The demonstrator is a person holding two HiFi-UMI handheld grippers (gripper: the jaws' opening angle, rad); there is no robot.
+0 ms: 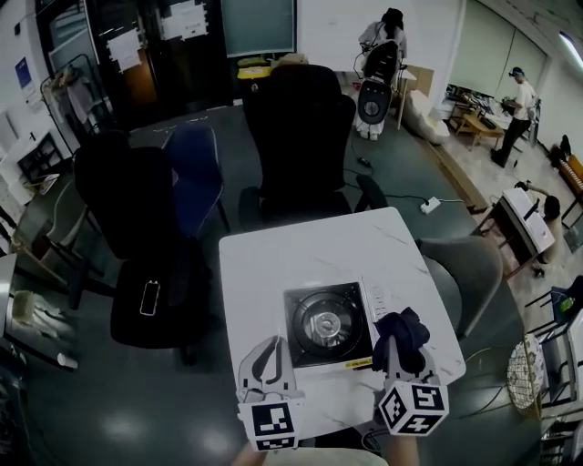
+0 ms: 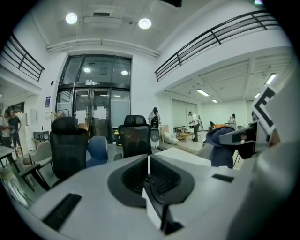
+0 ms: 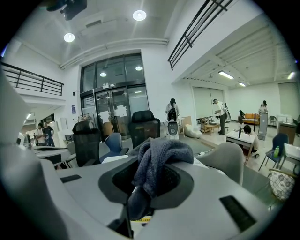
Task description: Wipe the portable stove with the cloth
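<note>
Right gripper (image 1: pixel 402 357) clamps the cloth (image 1: pixel 401 328), seemingly soft and limp, by a bunched fold just right of the portable stove (image 1: pixel 326 325). Left gripper (image 1: pixel 267 361), at the stove's front-left, has its jaws together on nothing.

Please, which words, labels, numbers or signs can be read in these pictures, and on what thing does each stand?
No text is readable.
Yellow label on the front edge of the portable stove: too small to read.
Papers on the glass doors: blurred.
Cubes on the left hand-held gripper and right hand-held gripper: square patterns only, no letters.
</note>
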